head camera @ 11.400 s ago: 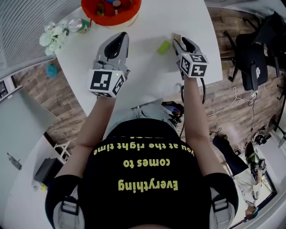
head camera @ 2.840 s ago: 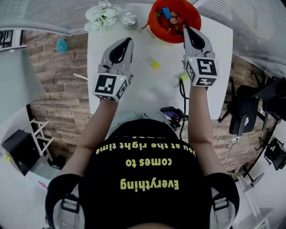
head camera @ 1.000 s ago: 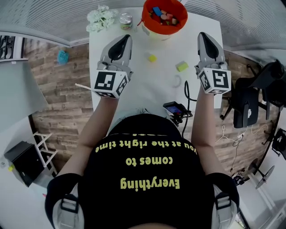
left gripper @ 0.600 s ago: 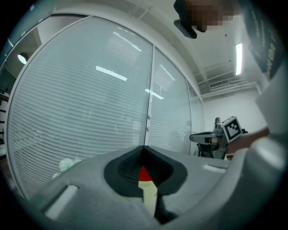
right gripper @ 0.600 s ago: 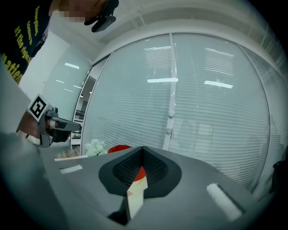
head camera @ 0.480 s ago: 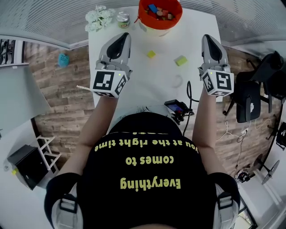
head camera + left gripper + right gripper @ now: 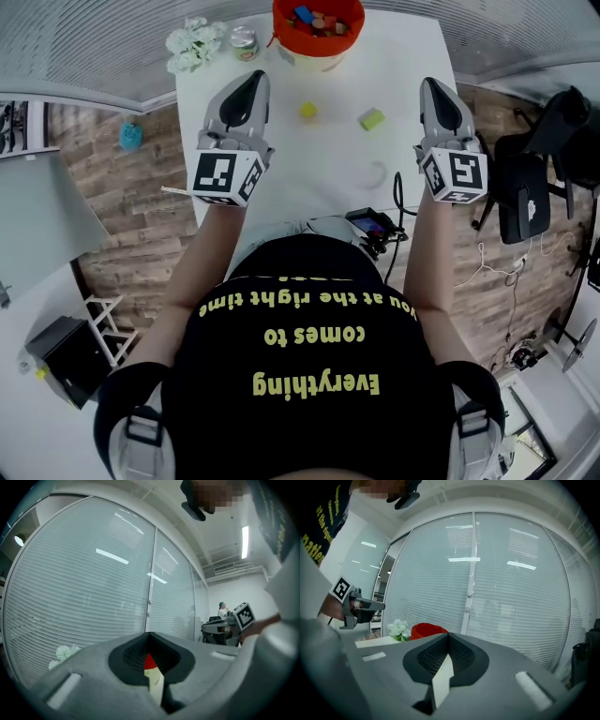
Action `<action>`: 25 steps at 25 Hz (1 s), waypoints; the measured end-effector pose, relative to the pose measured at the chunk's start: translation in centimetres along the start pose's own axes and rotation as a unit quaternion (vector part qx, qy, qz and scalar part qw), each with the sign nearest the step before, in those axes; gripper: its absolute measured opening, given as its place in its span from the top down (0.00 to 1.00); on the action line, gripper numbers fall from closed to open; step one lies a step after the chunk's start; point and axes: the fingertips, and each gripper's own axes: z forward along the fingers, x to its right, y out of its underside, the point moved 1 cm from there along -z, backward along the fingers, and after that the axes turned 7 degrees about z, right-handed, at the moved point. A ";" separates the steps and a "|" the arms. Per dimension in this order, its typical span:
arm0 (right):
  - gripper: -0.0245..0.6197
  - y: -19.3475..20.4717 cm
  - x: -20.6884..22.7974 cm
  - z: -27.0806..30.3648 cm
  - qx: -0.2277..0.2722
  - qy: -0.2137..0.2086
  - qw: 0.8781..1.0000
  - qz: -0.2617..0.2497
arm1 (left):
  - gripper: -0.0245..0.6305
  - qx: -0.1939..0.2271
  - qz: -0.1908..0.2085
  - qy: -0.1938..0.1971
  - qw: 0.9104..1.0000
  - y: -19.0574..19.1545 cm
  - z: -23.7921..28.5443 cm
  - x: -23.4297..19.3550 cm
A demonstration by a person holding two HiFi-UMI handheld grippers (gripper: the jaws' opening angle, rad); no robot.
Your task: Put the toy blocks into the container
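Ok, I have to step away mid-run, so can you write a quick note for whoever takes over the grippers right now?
Left gripper: shut, empty, held over the table, left of the yellow block.
Right gripper: shut, empty, near the table's right edge, right of the green block.
Container: at the table's far edge.
Done: several blocks are inside it.
Left: the yellow and green blocks lie loose on the table between the grippers, short of the container. Pick up each and drop it in.

One yellow block and one green block lie loose. I count one container, one can, one flower bunch.
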 end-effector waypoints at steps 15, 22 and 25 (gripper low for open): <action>0.93 4.8 0.0 -1.0 -0.059 -0.008 0.998 0.036 | 0.96 -0.010 -0.005 0.023 1.000 1.2 1.2 2.2; 0.87 7.3 -0.4 -0.1 -0.091 -0.019 0.995 0.047 | 0.96 -0.023 -0.010 0.031 0.999 2.5 1.9 2.4; 0.83 8.5 -0.6 0.4 -0.106 -0.025 0.993 0.054 | 0.96 -0.027 -0.014 0.034 0.999 3.1 2.2 2.5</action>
